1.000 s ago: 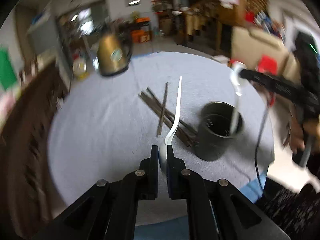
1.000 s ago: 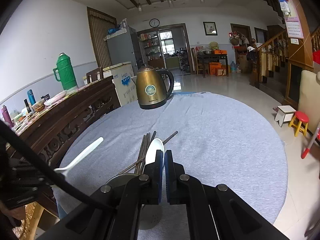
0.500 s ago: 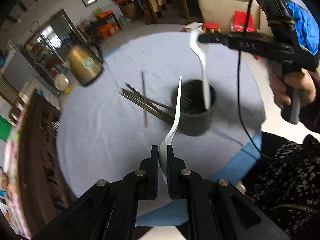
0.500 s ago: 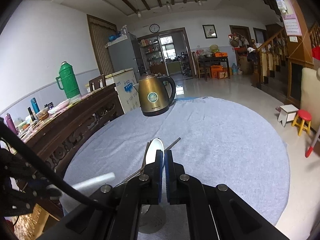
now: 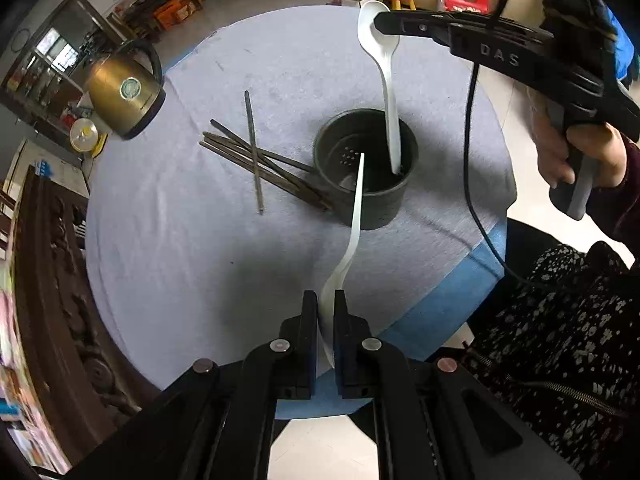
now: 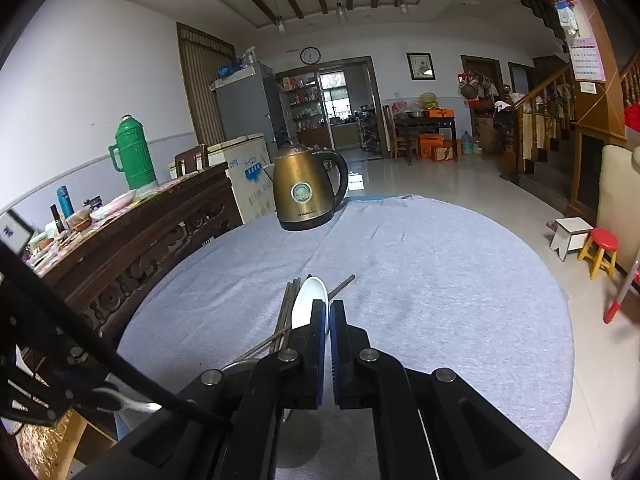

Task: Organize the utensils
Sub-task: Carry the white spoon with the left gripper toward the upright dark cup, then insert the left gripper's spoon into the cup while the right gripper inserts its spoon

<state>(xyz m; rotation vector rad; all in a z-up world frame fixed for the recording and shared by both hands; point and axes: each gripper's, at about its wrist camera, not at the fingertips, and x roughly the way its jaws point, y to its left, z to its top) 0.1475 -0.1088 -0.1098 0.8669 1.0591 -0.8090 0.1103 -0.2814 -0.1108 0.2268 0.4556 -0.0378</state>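
My left gripper [image 5: 324, 300] is shut on the bowl of a white spoon [image 5: 354, 216]. Its handle points away from me, with the tip over the mouth of the dark perforated cup [image 5: 384, 204]. My right gripper [image 5: 380, 24], held by a hand at the right, is shut on the bowl of a second white spoon [image 5: 390, 92]; that handle hangs down into the cup. In the right wrist view the right gripper [image 6: 329, 308] pinches that spoon's bowl [image 6: 308, 300]. Several dark chopsticks [image 5: 260, 160] lie in a loose pile left of the cup.
A brass-coloured kettle [image 5: 124, 92] stands at the far side of the round grey-clothed table [image 5: 180, 260]. A carved wooden sideboard [image 6: 132, 240] runs along the left. A person's patterned clothing [image 5: 560, 340] is at the table's near right edge, and a black cable [image 5: 472, 184] hangs there.
The left gripper has tilted downward and rolled, bringing its spoon's handle tip from beside the cup to over the cup's mouth. The right gripper and its spoon have stayed put.
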